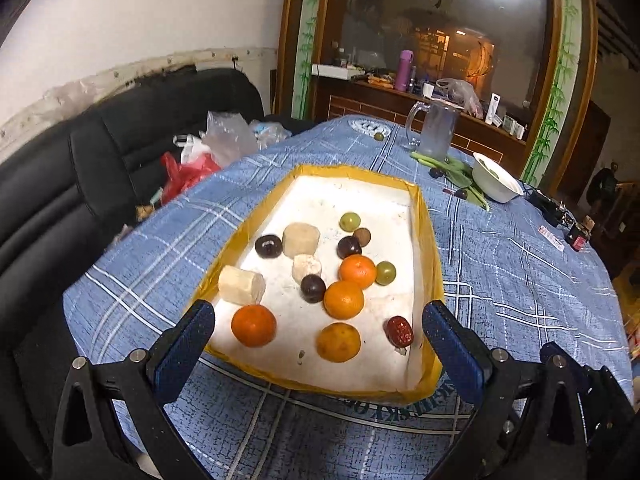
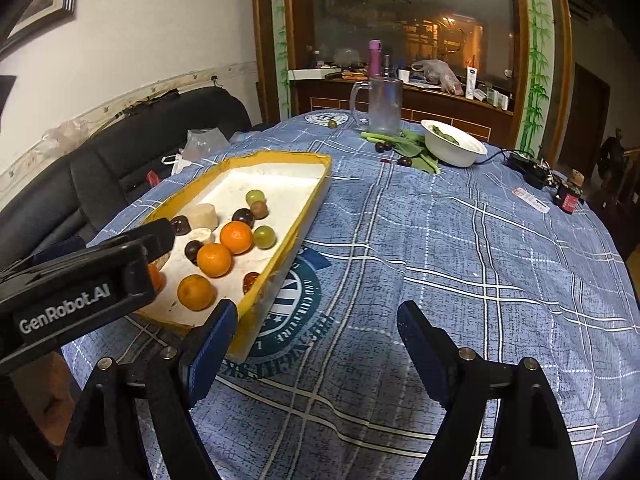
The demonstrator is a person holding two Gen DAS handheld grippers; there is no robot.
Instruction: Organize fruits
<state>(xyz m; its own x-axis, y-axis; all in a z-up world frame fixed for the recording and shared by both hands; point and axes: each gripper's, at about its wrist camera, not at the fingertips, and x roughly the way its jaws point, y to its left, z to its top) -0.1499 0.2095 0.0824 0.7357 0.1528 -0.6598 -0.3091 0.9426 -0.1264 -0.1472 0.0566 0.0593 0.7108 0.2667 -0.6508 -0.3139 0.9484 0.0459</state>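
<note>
A white foam tray with a yellow taped rim (image 1: 428, 248) lies on the blue checked tablecloth and holds several fruits: mandarins (image 1: 253, 325), dark plums (image 1: 313, 288), green grapes (image 1: 385, 273), pale banana pieces (image 1: 241, 286) and a red date (image 1: 399, 331). My left gripper (image 1: 318, 322) is open and empty, hovering over the tray's near end. My right gripper (image 2: 316, 318) is open and empty over bare cloth, to the right of the tray (image 2: 312, 200). The left gripper's body (image 2: 80, 280) hides part of the tray in the right wrist view.
At the table's far side stand a glass jug (image 2: 380, 100), a white bowl (image 2: 454, 146) on green leaves with loose dark grapes (image 2: 404, 161), and a lone green grape (image 2: 332, 123). Cables and small items (image 2: 560, 192) lie at the right. A black sofa (image 1: 100, 160) with bags is left.
</note>
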